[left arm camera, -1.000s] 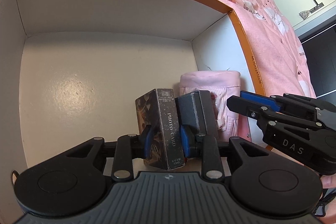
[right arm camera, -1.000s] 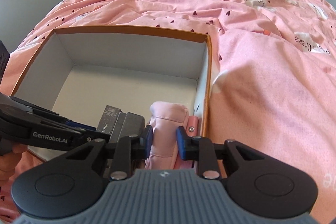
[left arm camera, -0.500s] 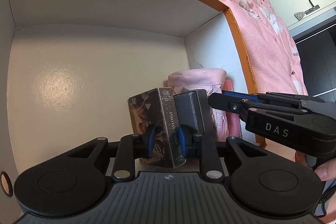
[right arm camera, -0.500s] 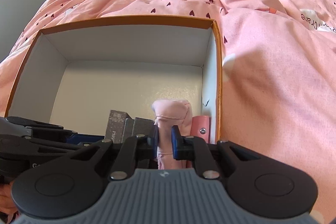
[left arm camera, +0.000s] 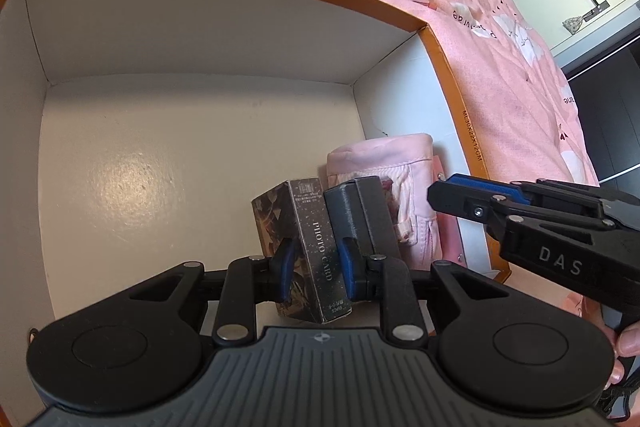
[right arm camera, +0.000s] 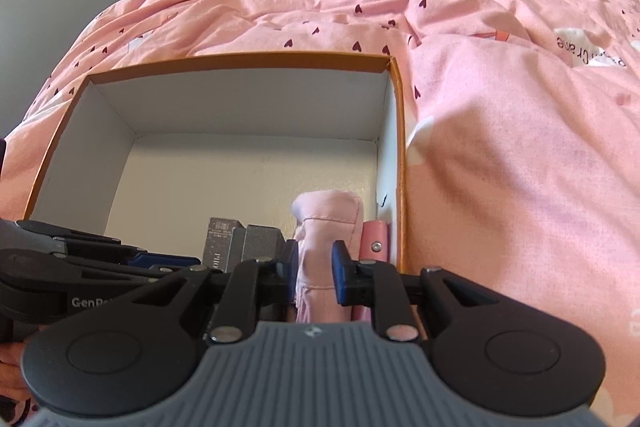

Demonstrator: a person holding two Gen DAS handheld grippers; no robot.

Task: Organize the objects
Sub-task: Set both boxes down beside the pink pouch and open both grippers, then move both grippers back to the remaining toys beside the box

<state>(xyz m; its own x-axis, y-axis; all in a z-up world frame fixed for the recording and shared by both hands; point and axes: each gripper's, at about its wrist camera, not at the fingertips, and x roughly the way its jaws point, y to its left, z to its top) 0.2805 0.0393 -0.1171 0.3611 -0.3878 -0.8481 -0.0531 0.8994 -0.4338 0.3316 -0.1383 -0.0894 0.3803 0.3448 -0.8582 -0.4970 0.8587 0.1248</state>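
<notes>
An orange-rimmed white box (left arm camera: pixel 456 99) lies on the pink bed. In its near right corner stand a dark photo card box (left arm camera: pixel 316 251), a grey box (left arm camera: pixel 360 215) and a pink fabric pouch (left arm camera: pixel 384 163). My left gripper (left arm camera: pixel 314 267) is shut on the photo card box. My right gripper (right arm camera: pixel 314 275) has its blue pads on both sides of the pink pouch (right arm camera: pixel 326 223), slightly spread. The right gripper's fingers (left arm camera: pixel 476 199) also show in the left wrist view, above the pouch.
A pink strap piece (right arm camera: pixel 374 239) with a snap stands between the pouch and the box's right wall (right arm camera: pixel 386 155). Pink bedding (right arm camera: pixel 500 167) surrounds the box. The box floor (left arm camera: pixel 160 163) to the left and far side is bare. A cabinet (left arm camera: pixel 592 11) lies beyond the bed.
Both grippers rose and pulled back a little over the box. The right gripper's jaws narrowed on the pouch, then widened again. The left stays clamped on the photo card box.
</notes>
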